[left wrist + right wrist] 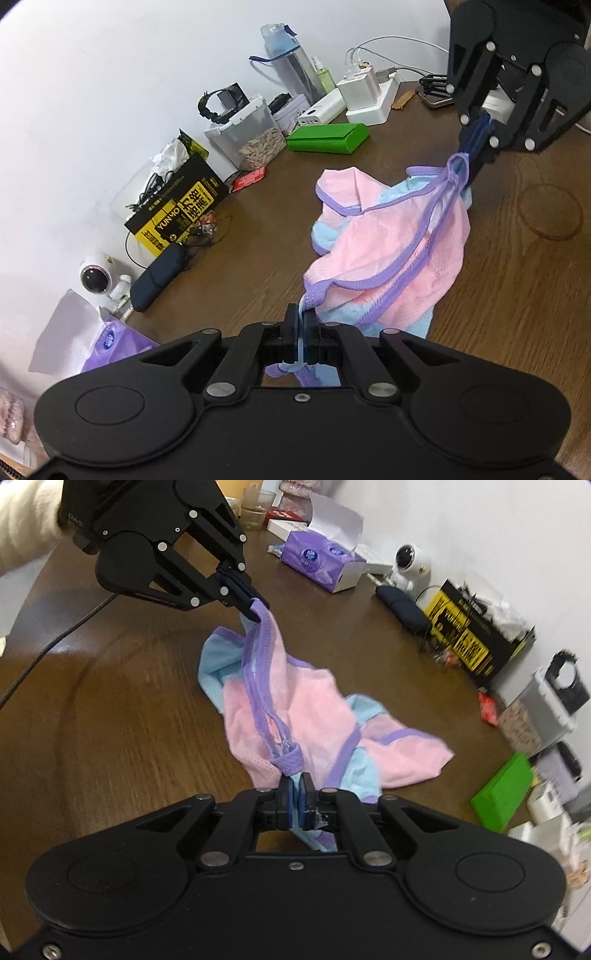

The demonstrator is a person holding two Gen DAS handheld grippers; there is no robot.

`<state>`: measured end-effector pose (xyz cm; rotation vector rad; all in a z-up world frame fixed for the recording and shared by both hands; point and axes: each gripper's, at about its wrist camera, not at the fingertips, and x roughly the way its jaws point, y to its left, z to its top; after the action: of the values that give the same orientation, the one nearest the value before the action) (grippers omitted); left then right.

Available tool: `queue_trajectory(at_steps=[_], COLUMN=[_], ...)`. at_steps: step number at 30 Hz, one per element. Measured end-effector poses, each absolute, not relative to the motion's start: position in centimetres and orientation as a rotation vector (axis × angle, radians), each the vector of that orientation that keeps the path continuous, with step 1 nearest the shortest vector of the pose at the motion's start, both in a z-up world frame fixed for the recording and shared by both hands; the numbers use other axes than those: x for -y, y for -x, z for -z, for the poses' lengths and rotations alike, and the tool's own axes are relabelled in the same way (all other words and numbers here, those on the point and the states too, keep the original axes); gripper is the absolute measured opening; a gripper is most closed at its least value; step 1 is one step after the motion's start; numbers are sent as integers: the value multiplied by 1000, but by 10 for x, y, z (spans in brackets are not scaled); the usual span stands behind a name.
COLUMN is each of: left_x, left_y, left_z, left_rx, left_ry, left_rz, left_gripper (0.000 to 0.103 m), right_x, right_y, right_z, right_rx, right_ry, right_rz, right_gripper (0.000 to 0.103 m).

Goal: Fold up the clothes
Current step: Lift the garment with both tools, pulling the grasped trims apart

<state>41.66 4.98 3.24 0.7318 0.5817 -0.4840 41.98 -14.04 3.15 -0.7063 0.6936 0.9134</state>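
Observation:
A small pink and light-blue garment [391,243] with purple trim hangs between my two grippers above the brown wooden table [258,229]. My left gripper [301,314] is shut on one purple-trimmed corner at the bottom of the left wrist view. The right gripper [471,162] pinches the opposite purple edge at the upper right. In the right wrist view the garment [314,709] sags onto the table, my right gripper [295,779] is shut on its near edge, and the left gripper [255,607] holds the far corner.
Along the wall stand a water bottle [288,55], a clear box of seeds [255,136], a green case [328,138], a yellow-black box [181,210], a power strip [373,99], a small white camera [96,277] and purple tissues [321,559]. A glass [256,507] sits far back.

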Motion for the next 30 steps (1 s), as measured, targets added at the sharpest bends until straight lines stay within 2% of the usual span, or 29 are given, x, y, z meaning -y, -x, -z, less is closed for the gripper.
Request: queue_trajectory(at_steps=[3, 6, 11, 15, 27, 29, 30], left_x=[-50, -50, -51, -51, -50, -51, -51], left_y=[-416, -416, -417, -418, -417, -417, -417], left_z=[-27, -26, -25, -25, -24, -23, -23], left_rx=[-591, -595, -601, -604, -605, -606, -607], left_ry=[-740, -742, -744, -745, -747, -747, -746], left_rz=[490, 491, 490, 488, 496, 498, 499], left_gripper=[2, 2, 2, 2, 2, 2, 2], right_x=[140, 141, 143, 144, 142, 139, 137], right_y=[-419, -422, -424, -425, -423, -424, -423], right_z=[-26, -25, -24, -24, -30, -28, -26], right_rx=[-703, -709, -721, -721, -697, -706, -707], right_ry=[699, 673, 648, 641, 650, 661, 670], right_rz=[-915, -909, -909, -907, -899, -902, -903], right_gripper=[5, 17, 20, 27, 28, 26, 17])
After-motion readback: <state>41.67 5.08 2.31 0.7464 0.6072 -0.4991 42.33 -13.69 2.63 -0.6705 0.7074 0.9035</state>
